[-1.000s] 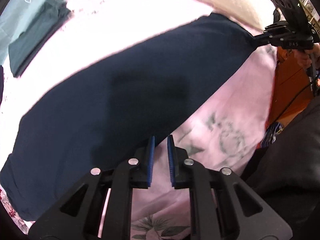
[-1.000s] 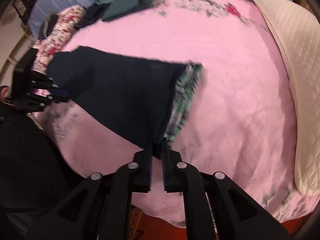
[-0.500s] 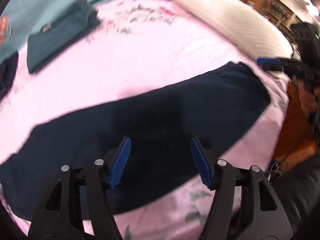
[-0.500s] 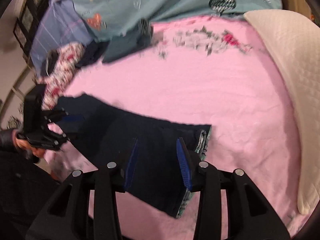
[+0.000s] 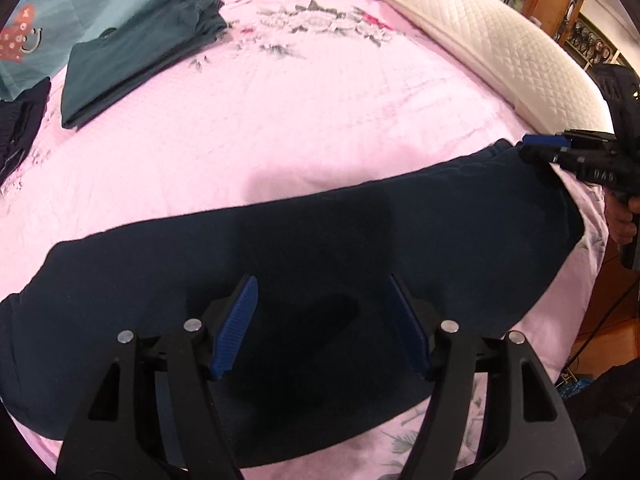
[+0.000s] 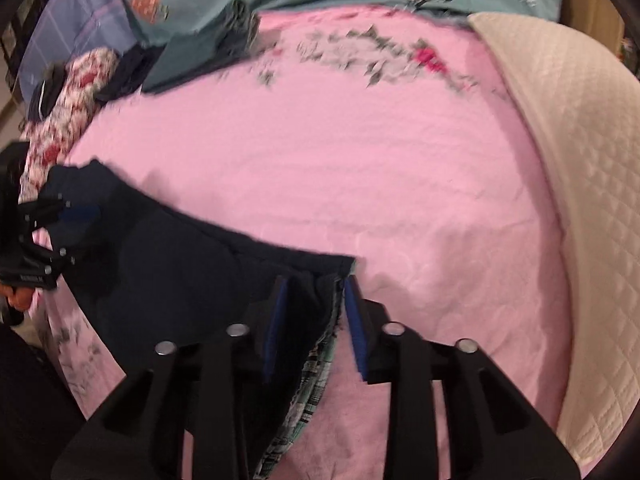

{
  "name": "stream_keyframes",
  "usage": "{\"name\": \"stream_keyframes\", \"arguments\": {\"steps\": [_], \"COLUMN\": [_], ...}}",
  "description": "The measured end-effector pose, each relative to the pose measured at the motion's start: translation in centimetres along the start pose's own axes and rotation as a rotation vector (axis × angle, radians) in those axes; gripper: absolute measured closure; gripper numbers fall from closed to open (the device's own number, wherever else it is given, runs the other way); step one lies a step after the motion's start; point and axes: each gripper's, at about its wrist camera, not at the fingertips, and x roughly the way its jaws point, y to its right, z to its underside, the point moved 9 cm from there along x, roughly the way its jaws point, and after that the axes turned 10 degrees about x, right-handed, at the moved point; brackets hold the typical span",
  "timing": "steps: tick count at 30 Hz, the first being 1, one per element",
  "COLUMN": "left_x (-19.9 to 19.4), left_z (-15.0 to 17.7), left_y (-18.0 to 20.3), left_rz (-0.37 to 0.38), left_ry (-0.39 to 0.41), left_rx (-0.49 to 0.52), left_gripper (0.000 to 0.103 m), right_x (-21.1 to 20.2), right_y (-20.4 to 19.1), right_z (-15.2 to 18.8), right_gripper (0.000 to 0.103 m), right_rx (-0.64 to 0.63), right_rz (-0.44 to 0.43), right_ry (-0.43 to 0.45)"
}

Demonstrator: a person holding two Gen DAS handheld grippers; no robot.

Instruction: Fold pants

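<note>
- The navy pants [image 5: 320,264] lie flat in a long band across the near part of the pink bed sheet [image 5: 320,112], apparently already doubled leg on leg; a plaid lining shows at the waist end [image 6: 316,364].
- The left gripper [image 5: 320,320] hovers over the middle of the band with its fingers spread wide, holding nothing.
- The right gripper [image 6: 314,316] sits at the waist end, its fingers parted to either side of the cloth edge and not pinching it.
- Risk, as I judge it: a pinch that catches only the top layer would drag the two legs out of line and spoil the next fold.
- The near edge of the band runs close to the bed's edge, so a loose pull could slide cloth off.
- Beyond the band the sheet is open up to the quilted pillow [image 5: 500,48] and the folded teal garment [image 5: 140,60], giving room to fold away from the person.
</note>
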Motion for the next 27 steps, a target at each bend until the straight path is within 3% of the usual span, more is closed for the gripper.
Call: {"name": "stream_keyframes", "arguments": {"steps": [2,5,7,10,12,15,17,20,24,27], "left_x": [0.5,0.0,-0.2,-2.1,-4.4,-6.3,-6.0,-5.4,-4.8,-4.4], "left_z": [0.2,0.1,0.5,1.4,2.3,5.1,7.7,10.0,11.5,11.8], "left_y": [-0.2,-0.6,-1.3,-3.3,-5.8,-10.4,-14.0,-17.5,-20.1,-20.8], "left_rz": [-0.009,-0.027,-0.037,-0.063,-0.109,-0.193,-0.216,-0.227,-0.204,-0.169], "left_ry": [-0.014,-0.003,-0.008,0.001,0.039,0.041,0.002,-0.02,-0.026,-0.019], "left_rx": [0.0,-0.003,-0.007,-0.014,-0.041,-0.084,-0.128,-0.183,-0.23,-0.252], "left_gripper": [0.035,0.032,0.03,0.029,0.02,0.014,0.014,0.014,0.014,0.01], "right_x": [-0.3,-1.7,-0.7,-2.0,-4.6,-5.6,-4.0,0.1,7.0,11.6], "right_y": [0.0,1.1,1.4,1.2,-0.8,-7.4,-13.3,-22.0,-30.7,-33.8], "right_z": [-0.2,-1.2,-0.2,-1.0,-3.5,-6.8,-8.6,-10.4,-11.2,-10.3], "right_gripper": [0.097,0.096,0.092,0.068,0.06,0.055,0.055,0.055,0.055,0.055], "right_rx": [-0.039,0.065,0.068,0.077,0.104,0.073,0.029,-0.035,-0.174,-0.256], "right_rz": [0.028,0.006,0.044,0.128,0.106,-0.096,-0.249,-0.41,-0.458,-0.413], "right_ry": [0.022,0.071,-0.004,0.024,0.122,0.15,0.104,-0.004,-0.162,-0.265]}}
